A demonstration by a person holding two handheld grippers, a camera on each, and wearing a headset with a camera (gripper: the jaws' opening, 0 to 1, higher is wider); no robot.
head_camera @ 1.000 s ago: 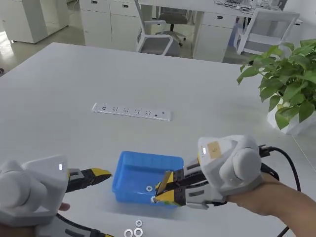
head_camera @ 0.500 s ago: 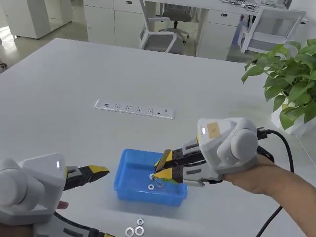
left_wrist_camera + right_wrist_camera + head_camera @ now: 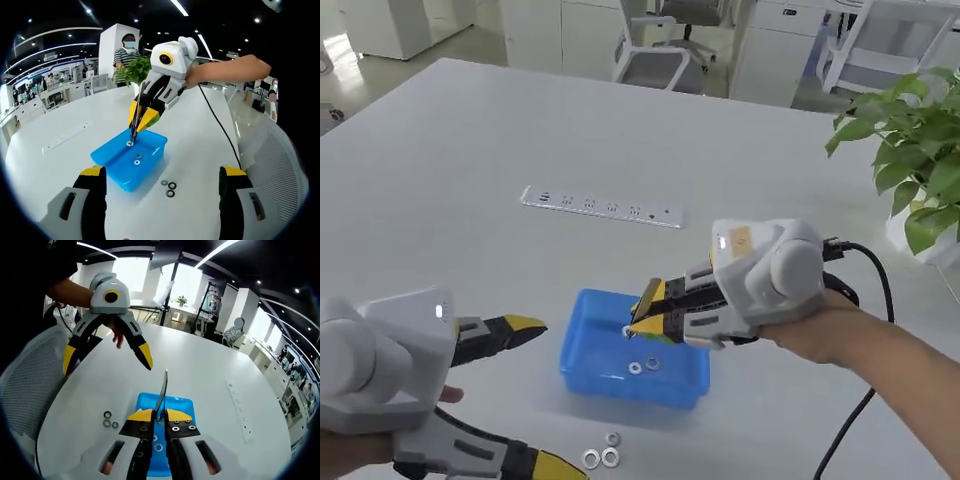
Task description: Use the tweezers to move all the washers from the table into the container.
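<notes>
Washers: three small flat silver metal ring washers (image 3: 603, 454) are lying in a tight cluster on the white desk (image 3: 500, 150), just beside the near wall of the shallow blue plastic container (image 3: 620, 392) but apart from it. Two of them are seeming to touch. Two loose washers (image 3: 635, 368) of the same kind are lying flat on the container floor. A third washer (image 3: 129, 143) is sitting right at the tip of the thin steel tweezers (image 3: 163, 386), inside the container toward its far side. It is too small to tell whether it is pinched or lying free.

Right gripper (image 3: 648, 310): it is hanging over the container's far right part. The jaws are pressing together on the tweezers' shank and aiming the tip down into the container.

Left gripper (image 3: 107, 362): it is hovering near the container's left side, jaws standing wide apart and carrying nothing.

Step, as judged: one washer is being dropped off in the container, and the three by the near wall are left to move.

Next move, as judged: the squeeze is going to need easing so the tips part. Then the tweezers need lifting clear of the rim and carrying over the near wall to the cluster. One ring will need singling out there. A thin ring lying flat on a smooth desk is likely to slip from the tips.
</notes>
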